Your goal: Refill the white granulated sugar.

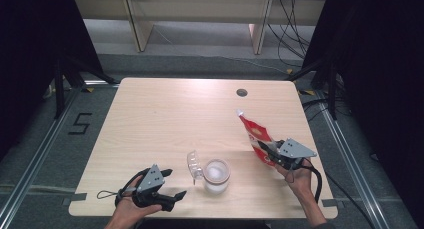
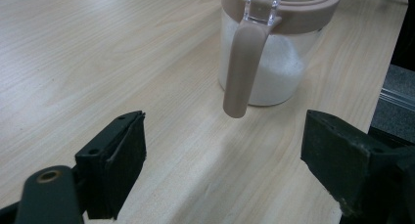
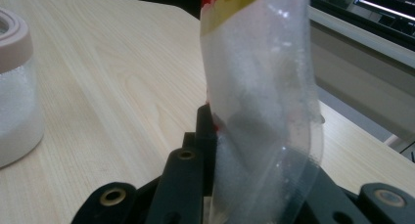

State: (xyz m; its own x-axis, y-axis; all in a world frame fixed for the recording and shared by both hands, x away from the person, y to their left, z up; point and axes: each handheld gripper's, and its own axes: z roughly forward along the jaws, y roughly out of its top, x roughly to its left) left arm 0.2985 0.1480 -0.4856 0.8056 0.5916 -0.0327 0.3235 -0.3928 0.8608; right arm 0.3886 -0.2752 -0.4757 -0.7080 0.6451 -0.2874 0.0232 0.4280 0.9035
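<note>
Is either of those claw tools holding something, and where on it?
The right gripper pinches the red packet at its lower end; the left gripper holds nothing.

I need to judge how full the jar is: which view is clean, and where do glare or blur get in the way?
Left gripper view: jar sharp, soft shadow under it. High view: table glares at the far edge. Right gripper view: bag close and blurry.

Red-and-white plastic pouch (image 1: 258,136), lower part clear (image 3: 259,111), held up off the desk (image 1: 150,119) near its right edge, tilted, top corner pointing up-left. Glass jar (image 1: 216,176) upright near the front edge, about centre, holding white granules (image 2: 274,72); beige collar (image 2: 313,11), clear lid (image 1: 193,164) flipped open to its left.
</note>
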